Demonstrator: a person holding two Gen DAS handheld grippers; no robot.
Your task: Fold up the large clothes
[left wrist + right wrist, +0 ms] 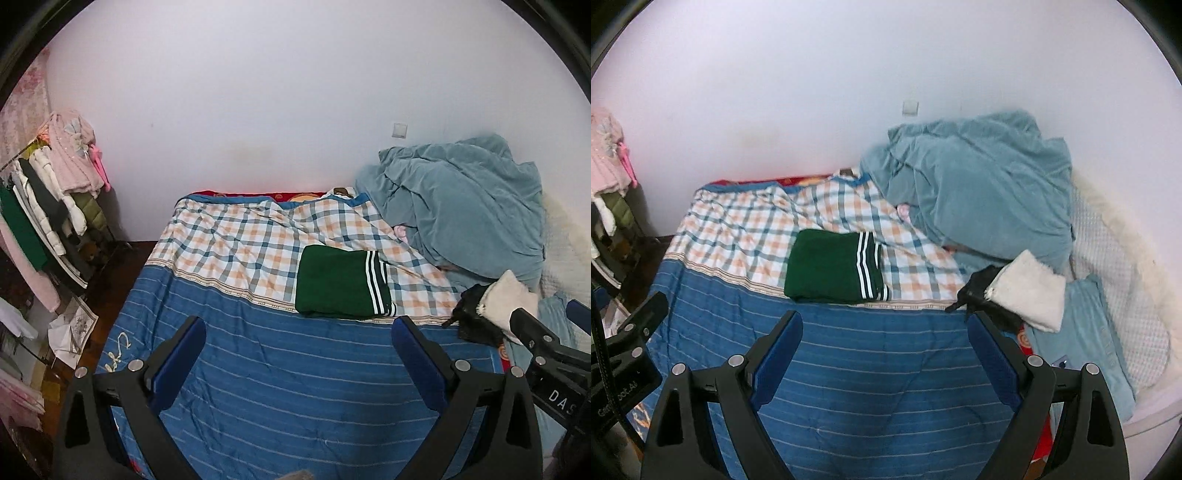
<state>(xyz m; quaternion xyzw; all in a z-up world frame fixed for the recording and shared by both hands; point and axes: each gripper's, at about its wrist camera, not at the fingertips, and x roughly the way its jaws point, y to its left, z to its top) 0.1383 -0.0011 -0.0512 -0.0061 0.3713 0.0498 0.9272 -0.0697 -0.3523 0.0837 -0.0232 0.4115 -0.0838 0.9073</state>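
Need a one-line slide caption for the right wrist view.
Open right gripper above the blue striped bedspread, facing a folded green garment.

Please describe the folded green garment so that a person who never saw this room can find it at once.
Look at the bed against the white wall, covered by a quilt that is blue striped near the camera and checked farther back. The green garment lies folded where the two patterns meet. It alone is dark green, with white stripes along its right edge, unlike the rumpled grey-blue blanket behind it.
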